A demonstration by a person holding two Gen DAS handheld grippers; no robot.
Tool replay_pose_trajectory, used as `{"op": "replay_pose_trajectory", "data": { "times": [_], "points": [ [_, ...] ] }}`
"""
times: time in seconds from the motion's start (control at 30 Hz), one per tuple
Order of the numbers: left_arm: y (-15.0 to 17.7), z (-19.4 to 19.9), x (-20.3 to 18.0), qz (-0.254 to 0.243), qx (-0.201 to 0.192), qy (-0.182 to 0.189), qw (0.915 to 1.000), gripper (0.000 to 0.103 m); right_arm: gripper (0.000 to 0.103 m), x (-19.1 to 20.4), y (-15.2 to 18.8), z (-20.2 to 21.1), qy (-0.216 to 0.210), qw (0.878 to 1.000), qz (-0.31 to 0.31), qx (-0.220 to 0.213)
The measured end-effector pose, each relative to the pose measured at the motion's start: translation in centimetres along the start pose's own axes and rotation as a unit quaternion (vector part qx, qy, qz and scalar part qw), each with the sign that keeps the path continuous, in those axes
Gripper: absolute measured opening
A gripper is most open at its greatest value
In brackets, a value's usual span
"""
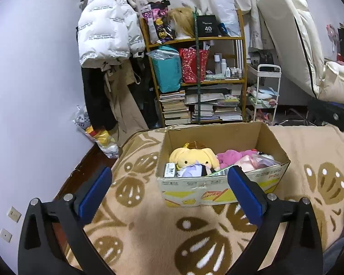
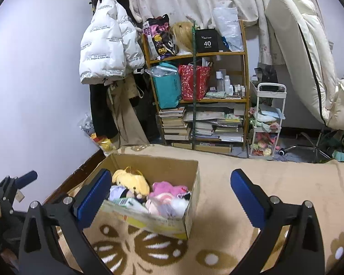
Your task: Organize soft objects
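Left wrist, black box (image 1: 208,26) reading "40"

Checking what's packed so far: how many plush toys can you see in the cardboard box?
2 clearly: a yellow plush at the box's left, a pink plush on its right. More may lie hidden underneath.

One cardboard box (image 1: 217,183); one yellow plush (image 1: 195,157); one pink plush (image 1: 231,157); one wooden shelf unit (image 1: 195,39) of three tiers; one white trolley (image 1: 269,68) were present.
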State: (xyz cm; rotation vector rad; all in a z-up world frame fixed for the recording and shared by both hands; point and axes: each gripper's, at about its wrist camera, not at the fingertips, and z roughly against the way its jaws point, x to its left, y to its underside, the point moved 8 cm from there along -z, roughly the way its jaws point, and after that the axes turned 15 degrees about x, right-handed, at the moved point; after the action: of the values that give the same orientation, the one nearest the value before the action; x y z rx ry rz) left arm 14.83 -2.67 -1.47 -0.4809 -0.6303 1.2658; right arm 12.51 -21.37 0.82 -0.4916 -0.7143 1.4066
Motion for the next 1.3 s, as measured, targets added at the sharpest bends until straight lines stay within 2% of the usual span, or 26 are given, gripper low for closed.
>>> {"op": "replay_pose_trajectory", "data": {
  "times": [0.17,0.27,0.5,0.73,1.0,1.3],
  "points": [
    [0.5,1.5,1.5,0.017,-0.003,-0.004,0.9998,0.1,0.103,0.5,1.2,2.1,0.008,1.0,0.013,0.003],
    [0.6,2.6,2.4,0.02,-0.01,-0.02,0.9995,0.1,0.103,0.7,1.6,3.2,0.023,1.0,0.021,0.002],
    [1.2,5.2,4.1,0.037,-0.014,-0.018,0.9991,0.1,0.103,0.6,2.7,5.1,0.035,0.999,0.02,0.0],
    [2.6,6.4,4.1,0.023,-0.018,-0.034,0.999,0.1,0.103,-0.4,3.8,6.9,0.036,0.999,-0.001,-0.006],
    [4.2,7.3,3.5,0.013,-0.014,-0.037,0.9991,0.1,0.103,-1.3,4.7,8.2,0.055,0.998,-0.016,-0.019],
    [5.3,7.5,3.4,0.012,-0.021,-0.042,0.9988,0.1,0.103,-0.8,5.9,7.2,0.061,0.998,-0.008,-0.011]
  ]
}}
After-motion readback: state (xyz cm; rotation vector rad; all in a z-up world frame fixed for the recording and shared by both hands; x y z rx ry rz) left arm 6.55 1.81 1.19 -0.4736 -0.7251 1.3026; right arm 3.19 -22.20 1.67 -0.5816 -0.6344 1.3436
